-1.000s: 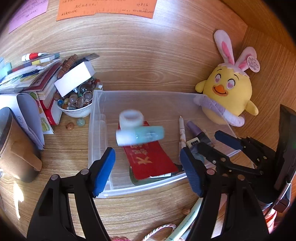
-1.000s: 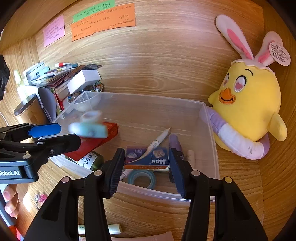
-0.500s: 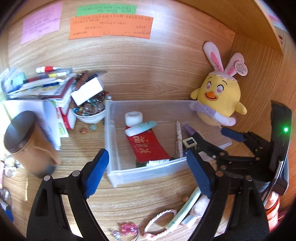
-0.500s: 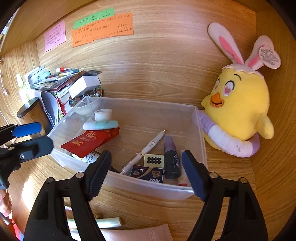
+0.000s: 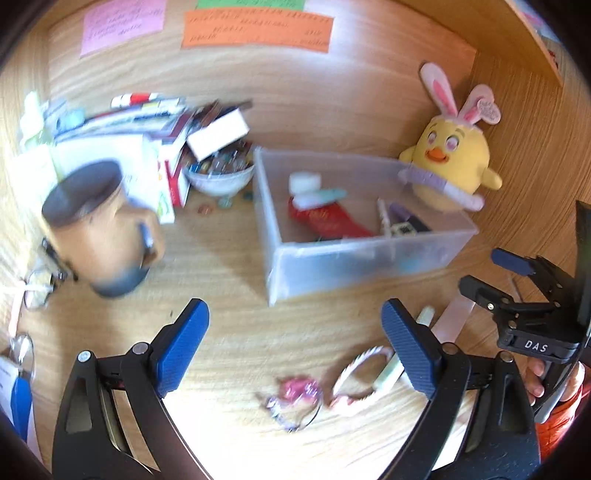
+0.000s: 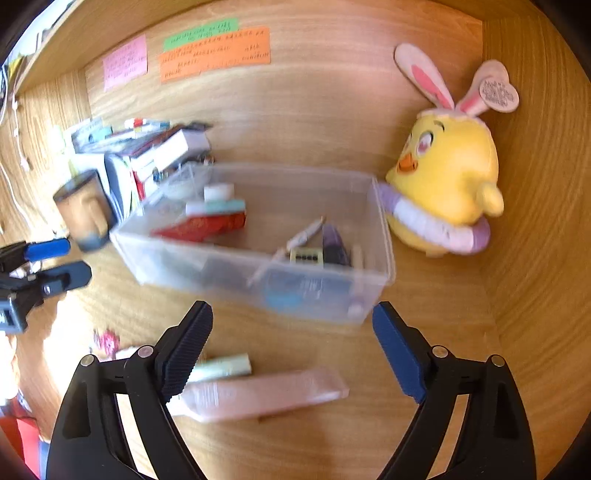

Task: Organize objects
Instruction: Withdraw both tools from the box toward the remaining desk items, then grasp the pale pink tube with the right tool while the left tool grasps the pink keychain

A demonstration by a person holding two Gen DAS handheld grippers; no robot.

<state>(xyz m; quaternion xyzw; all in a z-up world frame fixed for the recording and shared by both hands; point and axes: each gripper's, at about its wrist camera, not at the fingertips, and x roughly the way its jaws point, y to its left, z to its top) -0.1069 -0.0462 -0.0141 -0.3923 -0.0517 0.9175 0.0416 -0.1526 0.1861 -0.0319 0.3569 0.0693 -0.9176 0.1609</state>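
Both tools are hanging above the wooden bench (image 5: 236, 332) with nothing between their blue pads. The left tool (image 5: 295, 347) is sitting spread wide, and the right tool (image 6: 291, 350) is showing the same wide gap. Both views are blurring.

The clear plastic bin (image 5: 354, 258) is standing on the bench just ahead of both tools. Inside it, a red envelope (image 5: 325, 219) is lying toward the left end, with a mint-and-white tube (image 5: 319, 195) resting across its far end and a white roll (image 5: 303, 181) sitting just behind that. Toward the right end, a pen (image 6: 304, 232), a purple item (image 6: 332, 240) and a small pale block with dark dots (image 6: 306, 255) are lying close together.

The yellow chick plush (image 6: 447, 173) with rabbit ears is leaning against the bin's right end, touching it.

Outside the bin, on the bench near the tools, a long pink tube (image 6: 258, 395) is lying just beside a pale green pen (image 6: 221, 367), both under the right tool's left pad. In the left view, a looped pink-and-white cord (image 5: 360, 373) and a small pink charm (image 5: 299, 391) are lying between the left tool's pads.

To the bin's left, a brown mug (image 5: 99, 229) with a dark lid is standing near a white bowl (image 5: 219, 181) of beads and a stack of books (image 5: 147, 125). Coloured notes (image 5: 255, 29) are sticking to the back wall.
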